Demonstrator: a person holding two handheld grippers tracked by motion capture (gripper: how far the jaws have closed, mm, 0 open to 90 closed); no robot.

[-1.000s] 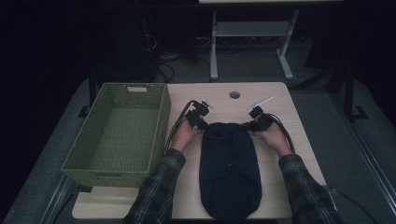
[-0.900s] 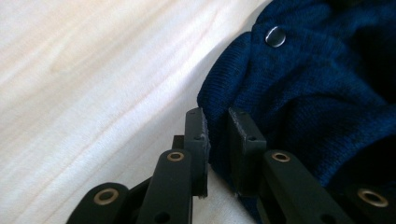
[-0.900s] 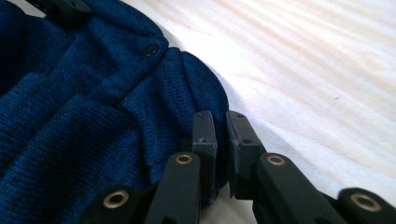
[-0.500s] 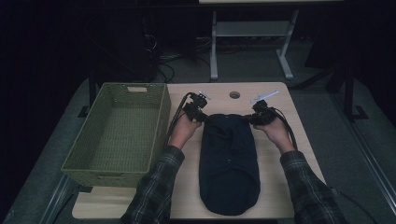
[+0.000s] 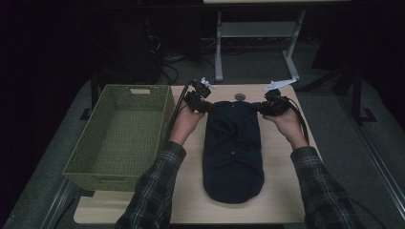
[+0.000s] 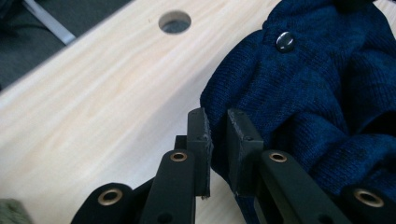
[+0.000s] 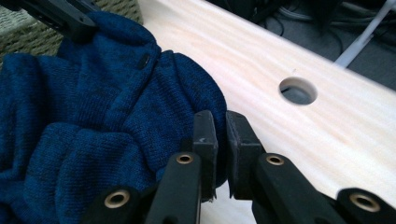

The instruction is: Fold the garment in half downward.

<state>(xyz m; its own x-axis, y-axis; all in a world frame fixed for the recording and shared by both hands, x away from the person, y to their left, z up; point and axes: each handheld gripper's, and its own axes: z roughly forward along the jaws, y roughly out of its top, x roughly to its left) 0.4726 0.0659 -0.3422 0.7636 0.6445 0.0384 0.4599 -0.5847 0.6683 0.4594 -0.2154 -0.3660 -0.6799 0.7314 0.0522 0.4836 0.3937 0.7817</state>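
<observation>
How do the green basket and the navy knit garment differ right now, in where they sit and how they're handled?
The green basket sits at the table's left edge with nothing inside; the navy knit garment lies along the table's middle. The left gripper and right gripper each pinch a far corner of the garment, while nothing touches the basket. The basket is stiff and woven; the garment is soft, buttoned and rumpled. Both rest on the table.

Empty green woven basket (image 5: 119, 136) at table's left, pale wooden table (image 5: 282, 191), round cable hole (image 5: 239, 97) near far edge

Plaid flannel sleeves (image 5: 157, 191); black tongs (image 6: 217, 140), brass rivets, black trailing cables.
</observation>
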